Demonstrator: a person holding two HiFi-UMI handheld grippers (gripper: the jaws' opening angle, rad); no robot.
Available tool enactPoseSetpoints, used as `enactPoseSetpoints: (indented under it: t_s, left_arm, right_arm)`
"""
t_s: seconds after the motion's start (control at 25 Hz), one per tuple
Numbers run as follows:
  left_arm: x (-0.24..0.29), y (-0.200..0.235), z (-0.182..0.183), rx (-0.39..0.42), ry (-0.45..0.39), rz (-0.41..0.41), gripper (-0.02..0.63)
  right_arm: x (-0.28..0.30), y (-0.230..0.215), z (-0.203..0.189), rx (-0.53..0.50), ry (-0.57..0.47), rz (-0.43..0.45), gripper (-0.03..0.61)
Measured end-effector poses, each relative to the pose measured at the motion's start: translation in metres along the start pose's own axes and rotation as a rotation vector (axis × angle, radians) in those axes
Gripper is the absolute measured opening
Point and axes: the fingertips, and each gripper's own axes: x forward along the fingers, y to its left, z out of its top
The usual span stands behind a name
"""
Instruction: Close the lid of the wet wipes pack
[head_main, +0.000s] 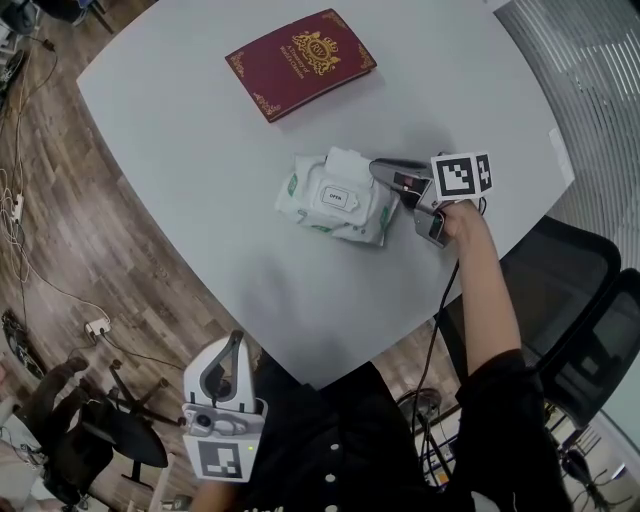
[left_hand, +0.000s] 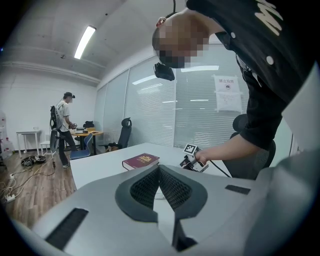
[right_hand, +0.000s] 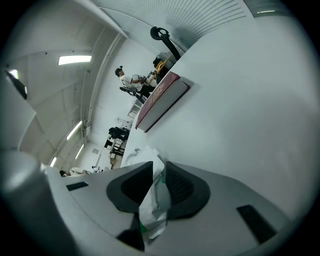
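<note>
The wet wipes pack (head_main: 335, 197) lies in the middle of the pale grey table (head_main: 200, 150), white with green print, its lid plate facing up. My right gripper (head_main: 378, 170) reaches it from the right. In the right gripper view the jaws (right_hand: 155, 172) are shut on the pack's crimped end (right_hand: 141, 154), with the wrapper pinched between the pads. My left gripper (head_main: 232, 345) hangs off the table's near edge, well away from the pack. Its pads (left_hand: 159, 169) meet with nothing between them. Whether the lid is fully down I cannot tell.
A dark red book (head_main: 300, 62) lies at the table's far side, beyond the pack. A black office chair (head_main: 570, 300) stands to the right of the table. Cables and a chair base (head_main: 90, 420) are on the wooden floor at left. A person (left_hand: 62, 127) stands far off.
</note>
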Motion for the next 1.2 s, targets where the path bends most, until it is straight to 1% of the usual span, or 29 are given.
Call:
enactPoseSetpoints:
  t_s: [0.08, 0.32, 0.56, 0.72, 0.8, 1.04, 1.12, 1.2]
  left_arm:
    - [0.001, -0.001, 0.0, -0.003, -0.001, -0.002, 0.017]
    - [-0.001, -0.003, 0.0, 0.0, -0.002, -0.002, 0.017]
    - [-0.005, -0.004, 0.007, 0.006, -0.018, 0.003, 0.017]
    - [-0.009, -0.008, 0.014, 0.015, -0.038, 0.004, 0.017]
    - [-0.011, -0.01, 0.017, 0.024, -0.042, 0.004, 0.017]
    - [-0.018, -0.014, 0.02, 0.034, -0.045, 0.007, 0.017]
    - [-0.019, -0.016, 0.021, 0.033, -0.053, 0.011, 0.017]
    - [-0.022, -0.017, 0.022, 0.034, -0.054, 0.012, 0.017]
  right_arm:
    - [-0.002, 0.001, 0.003, -0.02, -0.011, -0.001, 0.084]
    - [-0.008, 0.007, 0.007, -0.086, -0.027, -0.006, 0.072]
    - [-0.02, 0.028, 0.006, -0.189, -0.038, 0.001, 0.049]
    - [-0.024, 0.038, 0.002, -0.265, -0.046, -0.029, 0.049]
    - [-0.025, 0.045, 0.0, -0.343, -0.052, -0.047, 0.048]
    - [-0.022, 0.069, -0.019, -0.675, -0.017, -0.153, 0.048]
    - [-0.021, 0.075, -0.025, -0.764, -0.01, -0.186, 0.049]
    - [-0.02, 0.079, -0.033, -0.831, 0.005, -0.206, 0.051]
